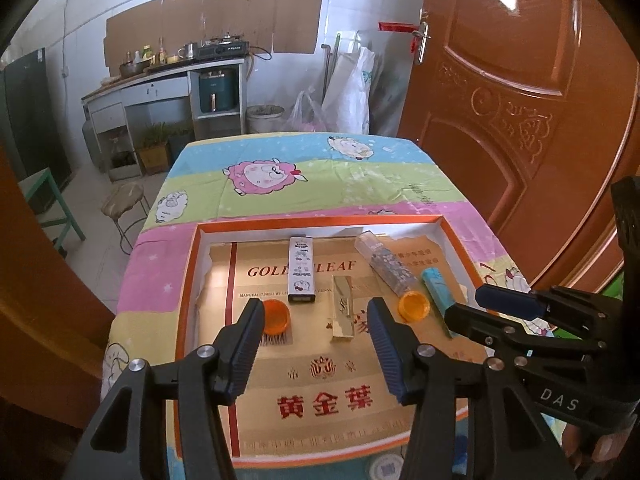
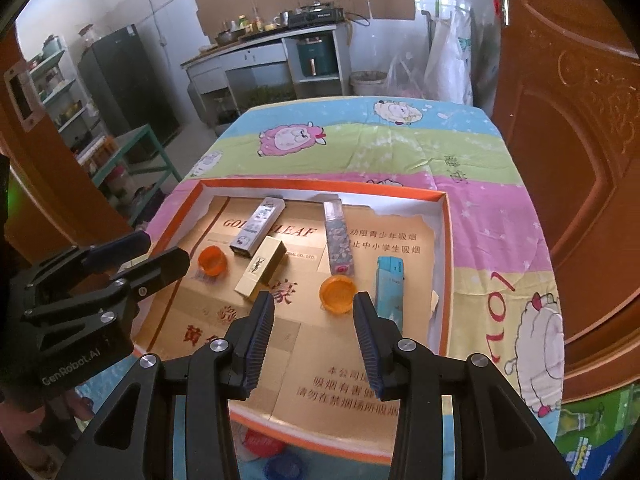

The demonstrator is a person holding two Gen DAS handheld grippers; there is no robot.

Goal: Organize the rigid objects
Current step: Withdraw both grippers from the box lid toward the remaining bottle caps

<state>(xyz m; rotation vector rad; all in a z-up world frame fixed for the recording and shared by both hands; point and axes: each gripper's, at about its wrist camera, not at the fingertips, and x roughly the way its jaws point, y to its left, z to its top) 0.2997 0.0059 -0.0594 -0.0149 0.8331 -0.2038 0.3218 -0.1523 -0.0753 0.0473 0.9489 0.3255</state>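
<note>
both claws hang above the near half of a shallow orange-rimmed cardboard tray [image 1: 188, 280] lined with gold printed card, which sits at the near end of a bench covered by a pastel cartoon-sheep cloth [image 1: 320, 176]. the left claw [image 1: 316, 344] has its ribbed blue pads standing apart with nothing between them, and the right claw [image 2: 314, 336] is likewise apart and empty. all the rigid things lie inside the tray: a tall white printed carton [image 1: 302, 270] near the far middle, a glossy gold rectangular box [image 1: 343, 308] just nearside of it, a clear tube filled with speckled bits [image 1: 386, 266] slanting toward the far right corner, a pale blue flat box [image 1: 440, 292] by the right wall, one round orange lid [image 1: 276, 314] toward the left wall over a small patch of bristles or pins, and a second round orange lid [image 1: 414, 306] between the gold box and the blue box. nothing is gripped, so this looks like a pause between placements, possibly the end of one, with the pieces laid out roughly side by side. if more tidying is wanted, the slanted clear tube and the tilted gold box seem the likeliest picks. either would need a claw brought down over the long body with its pads across the narrow width, closing gently on the slick surfaces. the neighbouring lid sits close, so the descent should keep clear of it.
</note>
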